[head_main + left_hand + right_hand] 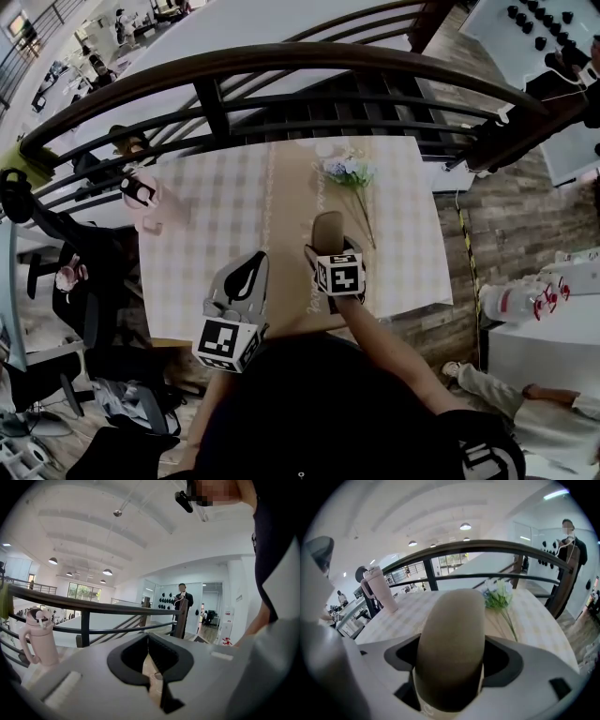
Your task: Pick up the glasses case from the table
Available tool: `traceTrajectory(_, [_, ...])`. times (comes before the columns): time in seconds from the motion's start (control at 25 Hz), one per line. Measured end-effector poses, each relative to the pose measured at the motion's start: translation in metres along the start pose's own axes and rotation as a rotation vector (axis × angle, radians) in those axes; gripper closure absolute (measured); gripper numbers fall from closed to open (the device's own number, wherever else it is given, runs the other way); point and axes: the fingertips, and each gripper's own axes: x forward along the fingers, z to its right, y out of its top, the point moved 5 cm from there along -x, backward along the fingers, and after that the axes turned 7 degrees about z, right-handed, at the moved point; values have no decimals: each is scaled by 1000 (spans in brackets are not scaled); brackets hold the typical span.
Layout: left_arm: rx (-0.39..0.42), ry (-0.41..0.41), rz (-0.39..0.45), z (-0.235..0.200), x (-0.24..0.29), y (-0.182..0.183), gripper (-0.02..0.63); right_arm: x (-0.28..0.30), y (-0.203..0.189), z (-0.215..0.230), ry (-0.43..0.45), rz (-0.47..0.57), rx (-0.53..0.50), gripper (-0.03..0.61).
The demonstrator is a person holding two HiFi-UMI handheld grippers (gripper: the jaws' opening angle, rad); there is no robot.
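The glasses case (450,644) is an olive-brown rounded box, held between the jaws of my right gripper (451,660), which is shut on it. In the head view the glasses case (327,231) sticks out forward from the right gripper (330,251) above the table's near middle. My left gripper (246,281) hovers to its left near the front edge, shut with nothing in it. In the left gripper view the left gripper (148,656) has its jaws closed together, tilted up toward the railing.
The table (206,253) has a pale checked cloth. A pink tumbler (141,194) stands at its left edge, and a flower bunch (351,175) lies at the back right. A dark railing (281,66) curves behind the table. A black chair (66,272) stands to the left.
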Motion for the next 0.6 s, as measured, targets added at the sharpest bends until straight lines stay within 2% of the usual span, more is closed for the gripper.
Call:
traceTrajectory(0.28, [5, 0, 6, -1, 1, 1, 600, -34, 46, -13, 6, 220, -38, 207])
traceTrajectory(0.6, [13, 5, 13, -3, 4, 6, 601, -76, 96, -20, 7, 415, -66, 207])
